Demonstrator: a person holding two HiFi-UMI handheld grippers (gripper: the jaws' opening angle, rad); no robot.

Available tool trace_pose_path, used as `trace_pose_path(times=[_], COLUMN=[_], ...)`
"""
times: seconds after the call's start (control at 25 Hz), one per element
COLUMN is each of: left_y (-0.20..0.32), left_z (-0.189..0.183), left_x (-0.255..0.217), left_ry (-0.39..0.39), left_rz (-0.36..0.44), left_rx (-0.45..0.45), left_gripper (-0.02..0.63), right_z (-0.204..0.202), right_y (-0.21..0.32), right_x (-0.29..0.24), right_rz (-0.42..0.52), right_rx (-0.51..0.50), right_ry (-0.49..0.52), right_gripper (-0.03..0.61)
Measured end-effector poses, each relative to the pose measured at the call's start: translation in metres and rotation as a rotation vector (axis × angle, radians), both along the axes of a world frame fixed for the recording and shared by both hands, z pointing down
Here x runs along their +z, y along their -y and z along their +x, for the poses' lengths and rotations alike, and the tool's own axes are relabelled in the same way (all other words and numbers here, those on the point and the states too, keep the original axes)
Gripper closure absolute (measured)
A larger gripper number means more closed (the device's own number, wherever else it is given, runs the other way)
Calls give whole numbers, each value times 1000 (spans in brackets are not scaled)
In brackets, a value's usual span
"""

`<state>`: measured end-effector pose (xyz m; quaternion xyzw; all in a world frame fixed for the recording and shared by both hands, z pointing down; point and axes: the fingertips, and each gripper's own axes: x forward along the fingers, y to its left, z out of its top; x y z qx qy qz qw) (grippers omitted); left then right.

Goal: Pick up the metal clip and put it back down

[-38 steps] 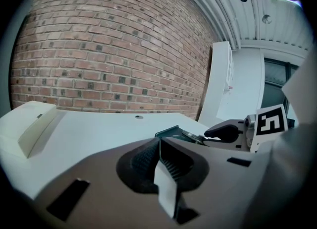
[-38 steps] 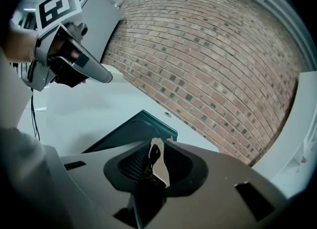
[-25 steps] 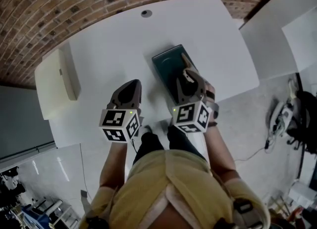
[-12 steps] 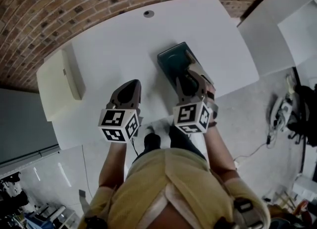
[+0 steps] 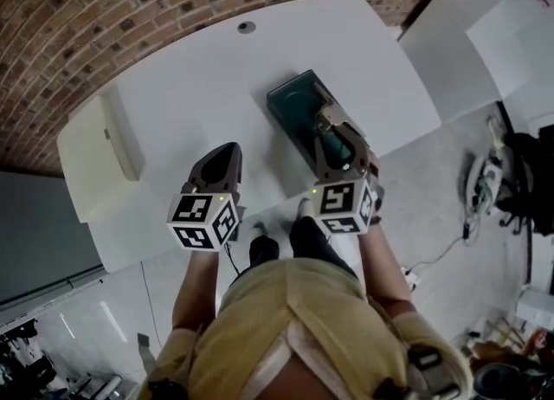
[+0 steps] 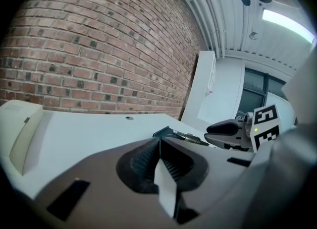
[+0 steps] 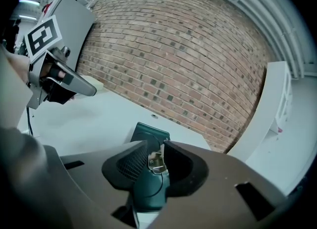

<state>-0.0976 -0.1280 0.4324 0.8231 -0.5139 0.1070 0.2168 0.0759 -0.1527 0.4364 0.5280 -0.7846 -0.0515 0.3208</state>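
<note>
The metal clip (image 7: 156,162) sits pinched between the jaws of my right gripper (image 7: 157,156). In the head view the right gripper (image 5: 333,127) hangs over the near right part of a dark teal tray (image 5: 293,106) on the white table (image 5: 190,87). From the left gripper view the clip (image 6: 190,137) sticks out of the right gripper's tips just above the tray (image 6: 162,133). My left gripper (image 5: 227,151) stays to the left of the tray, above bare table, its jaws pressed together on nothing (image 6: 158,146).
A cream box (image 5: 99,143) lies at the table's left end. A round grommet (image 5: 247,27) sits near the far edge, by the brick wall. Another white table (image 5: 450,52) stands to the right, with cables on the floor (image 5: 480,190) beyond it.
The head view has shifted slightly. My right gripper stays over the tray's near right part with the clip in it. The left gripper has not visibly moved.
</note>
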Motion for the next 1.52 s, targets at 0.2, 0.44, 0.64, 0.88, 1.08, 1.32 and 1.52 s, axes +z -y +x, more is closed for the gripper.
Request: trace_pose_path(times=[0.2, 0.44, 0.64, 0.88, 1.08, 1.32, 1.52], left_y=[-1, 0, 0, -2, -4, -5, -6], left_z=[5, 10, 13, 10, 10, 13, 13], left_x=[-6, -14, -20, -21, -21, -20, -19], left_ry=[-5, -13, -14, -13, -13, -12, -10], left_rz=[16, 34, 44, 49, 47, 46, 43], left_rx=[30, 50, 53, 45, 41, 43, 41], left_gripper=[604, 604, 604, 604, 604, 604, 604], right_z=[9, 19, 26, 36, 42, 49, 53], right_y=[-11, -16, -20, -21, -24, -27, -27], right_x=[-7, -20, -29, -34, -39, -36, -29], right_rz=[-4, 19, 20, 51, 59, 57, 6], right_rx=[42, 76, 90, 128, 147, 163, 181], right_ry=[4, 13, 29, 64, 97, 130, 214], right_gripper=[479, 522, 545, 572, 574, 575, 575])
